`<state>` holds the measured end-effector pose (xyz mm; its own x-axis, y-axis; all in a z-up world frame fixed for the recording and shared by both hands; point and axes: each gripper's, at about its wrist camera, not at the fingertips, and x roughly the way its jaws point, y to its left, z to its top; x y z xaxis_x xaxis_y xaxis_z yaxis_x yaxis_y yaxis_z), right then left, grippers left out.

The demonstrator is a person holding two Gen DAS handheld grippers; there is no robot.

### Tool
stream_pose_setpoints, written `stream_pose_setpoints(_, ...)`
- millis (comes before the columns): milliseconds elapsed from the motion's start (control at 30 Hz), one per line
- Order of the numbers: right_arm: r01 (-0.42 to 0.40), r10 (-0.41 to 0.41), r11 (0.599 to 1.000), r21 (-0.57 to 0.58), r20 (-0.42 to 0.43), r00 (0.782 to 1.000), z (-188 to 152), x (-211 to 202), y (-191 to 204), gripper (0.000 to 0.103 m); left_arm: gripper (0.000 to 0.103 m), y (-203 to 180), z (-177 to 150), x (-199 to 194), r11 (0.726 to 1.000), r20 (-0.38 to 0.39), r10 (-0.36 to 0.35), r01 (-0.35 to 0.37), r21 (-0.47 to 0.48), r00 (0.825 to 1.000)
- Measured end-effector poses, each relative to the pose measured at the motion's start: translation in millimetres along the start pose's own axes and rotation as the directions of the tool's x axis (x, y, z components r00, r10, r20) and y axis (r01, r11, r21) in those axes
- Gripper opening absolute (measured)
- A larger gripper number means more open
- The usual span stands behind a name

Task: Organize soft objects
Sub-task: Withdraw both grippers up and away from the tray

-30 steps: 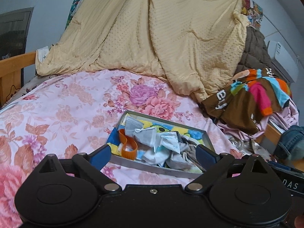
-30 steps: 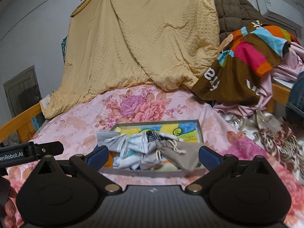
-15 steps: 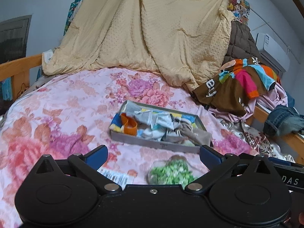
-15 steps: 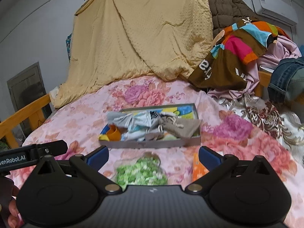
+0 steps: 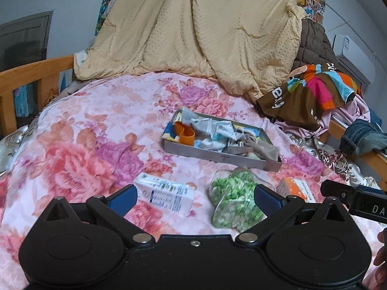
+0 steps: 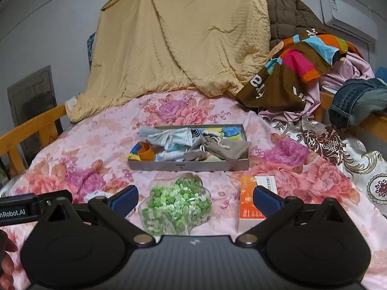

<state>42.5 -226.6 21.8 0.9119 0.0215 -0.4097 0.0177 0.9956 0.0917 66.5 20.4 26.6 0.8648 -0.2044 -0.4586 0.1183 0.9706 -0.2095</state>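
Both the left gripper (image 5: pixel 194 197) and the right gripper (image 6: pixel 195 197) are released, holding nothing. The soft cloths (image 6: pixel 183 142) lie heaped in the tray (image 6: pixel 188 165) mid-bed; one grab may drag several out together.

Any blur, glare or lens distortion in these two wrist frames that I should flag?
Left wrist view: strong fisheye bending at the edges, dark corners, floral bedspread smeared on the near left, tray reasonably sharp. Right wrist view: same barrel distortion, even soft light, no harsh glare; the clear bag of green pieces looks slightly soft, and the orange box print is unreadable.
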Motion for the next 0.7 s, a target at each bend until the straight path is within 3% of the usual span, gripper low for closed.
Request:
stream_pose_setpoints(267, -0.01, 0.011, 1.0, 0.011, -0.062, 0.998, -12.7, -5.5, 11.5, 0.103, 0.102, 11.3, -16.4, -10.6, 0.999, -0.006, 0.033, -0.033, -0.001, 0.999)
stream_pose_setpoints(433, -0.007, 0.013, 0.999, 0.035, -0.152, 0.988, -27.8, 0.4, 19.7, 0.103, 0.102, 13.4, -25.9, -12.3, 0.999, -0.027, 0.049, -0.049, 0.003, 0.998)
stream_pose_setpoints(700, 0.01, -0.013, 1.0, -0.021, -0.135, 0.991, -32.2, -1.9, 29.6, 0.103, 0.102, 13.1, -36.1, -13.4, 0.997, -0.046, 0.072, -0.071, 0.016, 0.996)
